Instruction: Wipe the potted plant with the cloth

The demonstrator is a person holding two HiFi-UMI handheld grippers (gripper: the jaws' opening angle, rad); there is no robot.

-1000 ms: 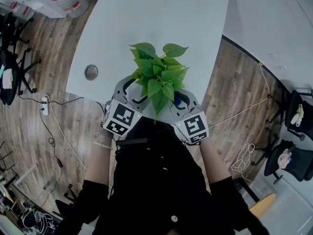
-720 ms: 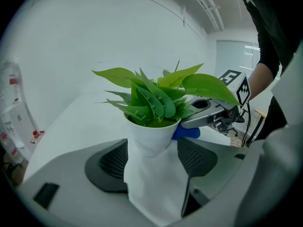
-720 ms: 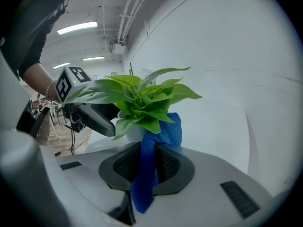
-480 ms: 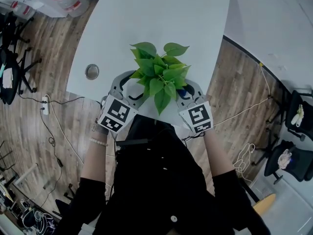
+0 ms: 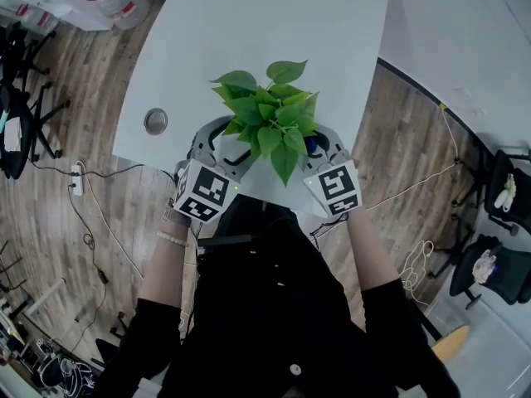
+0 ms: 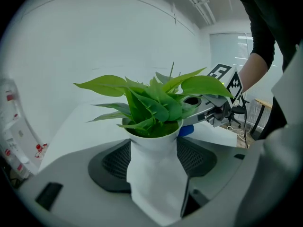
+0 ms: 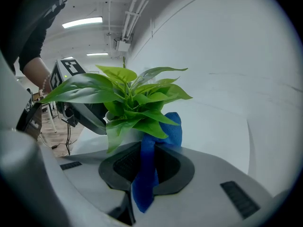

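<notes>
Left tongs [image 6: 154, 174] clamp the potted plant [image 6: 151, 105] by its white pot as right tongs [image 7: 147, 167], pinching the blue cloth [image 7: 168, 126], bring it alongside, most wiping seemingly yet to come.

In the head view the leaves [image 5: 270, 118] hide the pot [image 6: 154, 155] wholly; only a corner of the cloth [image 5: 309, 146] shows at their right; the table [image 5: 249, 23] is cut off at its far end.

Plant [image 5: 270, 118] at surface [image 5: 265, 23] near edge, pot [image 6: 154, 169] between left hand-held gripper [image 5: 217, 139] jaws; cloth [image 7: 150, 174] in right hand-held gripper [image 5: 322, 148], right of pot.
</notes>
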